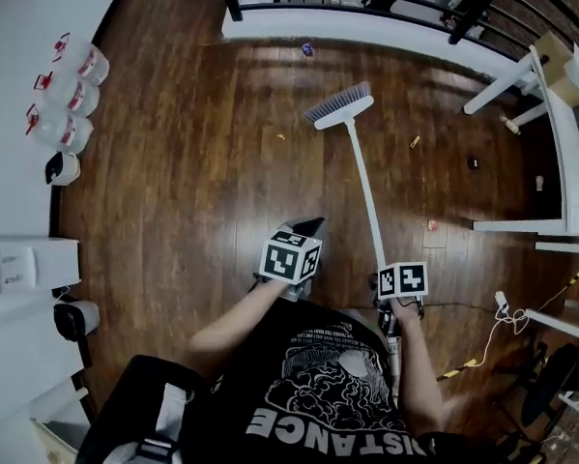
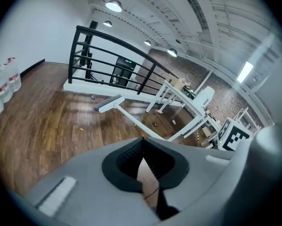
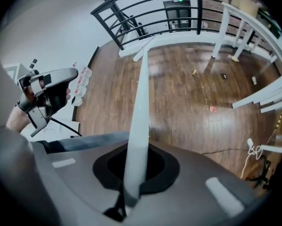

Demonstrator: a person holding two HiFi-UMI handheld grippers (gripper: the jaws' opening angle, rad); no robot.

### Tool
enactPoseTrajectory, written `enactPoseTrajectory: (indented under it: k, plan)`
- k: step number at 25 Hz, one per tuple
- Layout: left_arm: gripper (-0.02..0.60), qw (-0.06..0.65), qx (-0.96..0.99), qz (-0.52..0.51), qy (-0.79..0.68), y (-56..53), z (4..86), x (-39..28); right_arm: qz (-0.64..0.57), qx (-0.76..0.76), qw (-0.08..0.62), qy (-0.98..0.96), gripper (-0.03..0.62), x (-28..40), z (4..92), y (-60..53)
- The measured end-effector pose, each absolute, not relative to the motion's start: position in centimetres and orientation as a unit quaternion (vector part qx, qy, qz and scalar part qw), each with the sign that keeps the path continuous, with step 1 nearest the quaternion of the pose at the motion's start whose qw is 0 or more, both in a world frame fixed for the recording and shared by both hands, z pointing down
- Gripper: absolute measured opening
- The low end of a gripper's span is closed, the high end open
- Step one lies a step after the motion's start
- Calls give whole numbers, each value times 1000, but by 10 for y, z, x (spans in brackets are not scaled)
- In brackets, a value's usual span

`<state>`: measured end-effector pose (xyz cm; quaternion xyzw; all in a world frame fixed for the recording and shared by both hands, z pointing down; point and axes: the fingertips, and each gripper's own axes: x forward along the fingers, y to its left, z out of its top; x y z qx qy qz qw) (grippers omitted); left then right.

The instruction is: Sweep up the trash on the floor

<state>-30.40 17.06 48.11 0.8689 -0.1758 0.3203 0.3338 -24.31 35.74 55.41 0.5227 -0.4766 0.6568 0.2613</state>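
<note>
The right tongs (image 3: 135, 171) pinch the white long-handled broom with grey bristles (image 1: 352, 133), whose shaft runs straight ahead of them. Small yellow scraps (image 1: 280, 136) lie ahead-left of them on the floor. The left tongs (image 2: 141, 147) seem pressed together, empty.

A white long-handled broom (image 1: 364, 177) with grey bristles slants over the wooden floor (image 1: 202, 191), its handle clamped in the right gripper (image 3: 133, 173), amid scattered small yellow scraps (image 1: 280, 136) and one pink scrap (image 1: 431, 225).
</note>
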Motion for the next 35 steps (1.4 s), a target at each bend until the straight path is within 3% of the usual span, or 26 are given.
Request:
enactPoseTrajectory:
  k: [11,35]
  plan:
    - [6,384,835,303,-252,89,510,-337,661,430,351,-505,0,-246,599,247]
    - [6,432,757,303,-385,-34,576,-285,629,223,565,-485,0,-143,764,73]
